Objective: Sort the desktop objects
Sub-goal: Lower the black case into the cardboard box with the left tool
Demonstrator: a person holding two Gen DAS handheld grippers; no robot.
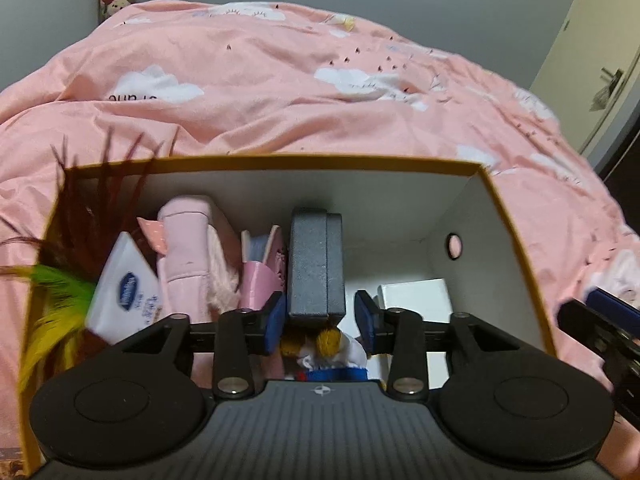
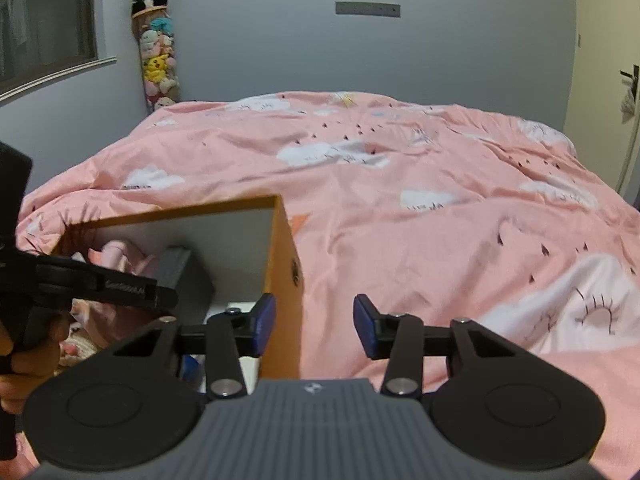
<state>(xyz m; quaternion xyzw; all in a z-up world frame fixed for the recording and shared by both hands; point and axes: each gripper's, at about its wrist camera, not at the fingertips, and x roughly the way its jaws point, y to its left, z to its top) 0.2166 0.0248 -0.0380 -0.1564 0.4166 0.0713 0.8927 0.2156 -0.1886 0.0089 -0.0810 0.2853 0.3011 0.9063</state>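
An open cardboard box (image 1: pixel 516 248), mustard yellow outside and pale grey inside, sits on a bed under a rumpled pink duvet (image 1: pixel 280 92) printed with white clouds. A small round hole pierces the box's right wall.

Inside, a matte dark grey rectangular case (image 1: pixel 316 268) stands on end near the middle. Left of it are soft pink fabric items (image 1: pixel 188 256) and a glossy white tissue pack (image 1: pixel 124 292) with a blue oval logo. Brown, green and yellow feathers (image 1: pixel 60 280) spill over the left wall. A white box (image 1: pixel 416 296) lies at the right, and a plush toy (image 1: pixel 324 344) with knitted yellow parts sits at the near edge.

The left gripper (image 1: pixel 320 318) hovers above the box, angled down into it. Its blue-padded fingers are spread wide on either side of the grey case's near end, the left pad close against it, the right pad apart; nothing is held.

The right gripper (image 2: pixel 314 326) is level, its fingers wide apart astride the box's right wall and gripping nothing.
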